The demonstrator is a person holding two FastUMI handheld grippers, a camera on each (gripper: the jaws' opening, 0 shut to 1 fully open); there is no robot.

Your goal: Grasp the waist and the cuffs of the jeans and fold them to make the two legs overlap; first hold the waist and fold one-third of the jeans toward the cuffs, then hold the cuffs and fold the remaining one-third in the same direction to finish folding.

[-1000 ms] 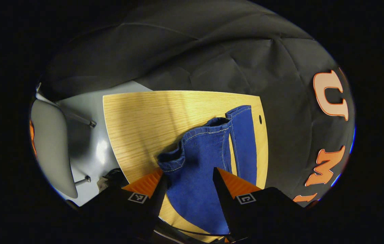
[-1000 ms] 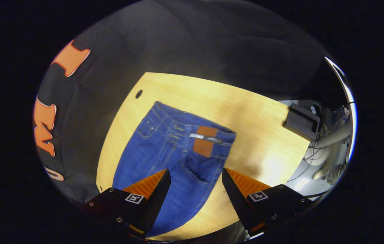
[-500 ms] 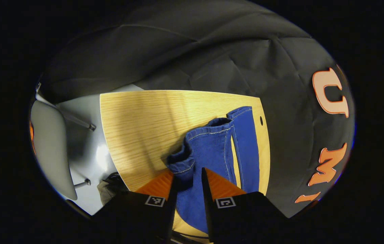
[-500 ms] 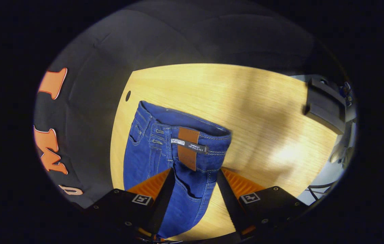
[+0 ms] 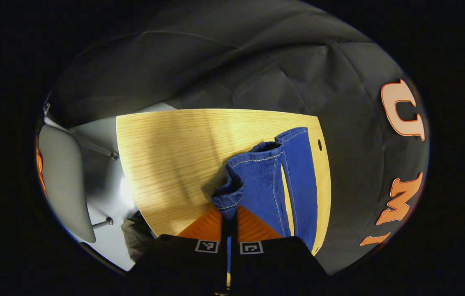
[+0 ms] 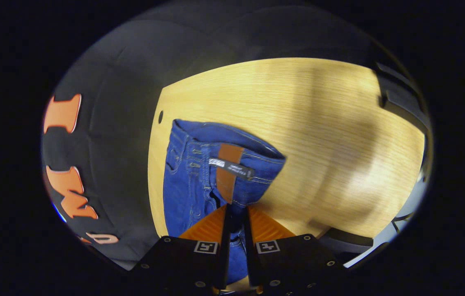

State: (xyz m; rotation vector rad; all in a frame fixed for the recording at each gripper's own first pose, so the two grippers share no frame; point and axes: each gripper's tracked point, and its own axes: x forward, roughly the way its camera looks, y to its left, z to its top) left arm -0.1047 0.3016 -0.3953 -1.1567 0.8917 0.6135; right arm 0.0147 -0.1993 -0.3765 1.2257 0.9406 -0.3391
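We note both closed since 1 s ago: left hand-held gripper [image 5: 229,211] pinches jeans [image 5: 265,185] cuff, right hand-held gripper [image 6: 234,209] clamps waist (fabric bunched) on table [image 5: 166,156].

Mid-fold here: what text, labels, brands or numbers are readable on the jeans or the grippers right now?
Black tag across the brown patch at the waist of the jeans: pale print, too small and blurred to read.
Brown patch: no lettering that I can make out.
Square markers on the left gripper and the right gripper: coded patterns, no words or numbers.
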